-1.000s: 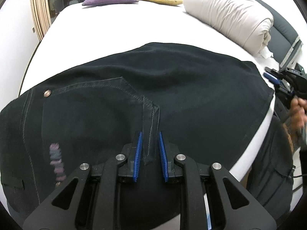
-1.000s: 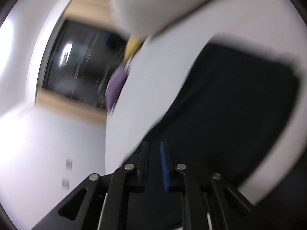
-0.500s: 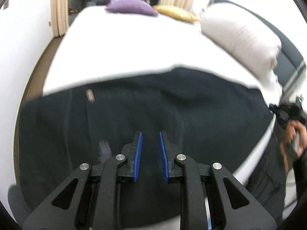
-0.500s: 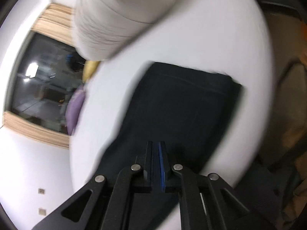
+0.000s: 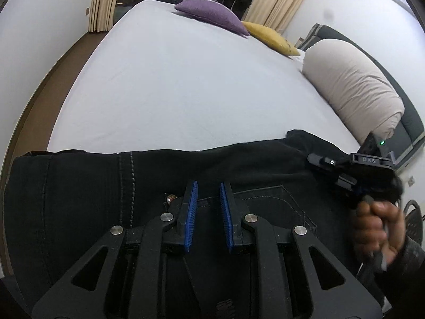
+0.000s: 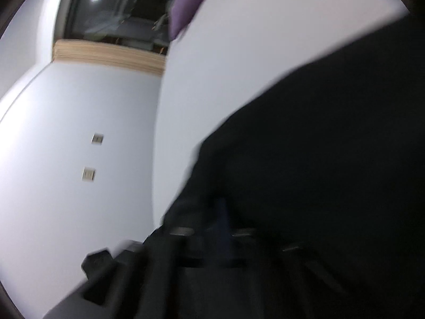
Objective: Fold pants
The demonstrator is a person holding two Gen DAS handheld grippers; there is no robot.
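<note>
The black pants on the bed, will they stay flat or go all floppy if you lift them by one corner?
Probably floppy: the black pants lie soft on the bed, with a corner bunched up. They look like thick stitched denim, so likely a bit heavy. Unlikely to slip or roll.

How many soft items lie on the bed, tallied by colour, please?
Black: 1, the pants
Purple: 1, a cushion
Yellow: 1, a cushion
Beige: 1, a rolled duvet
Total: 4, all on the white bed
</note>
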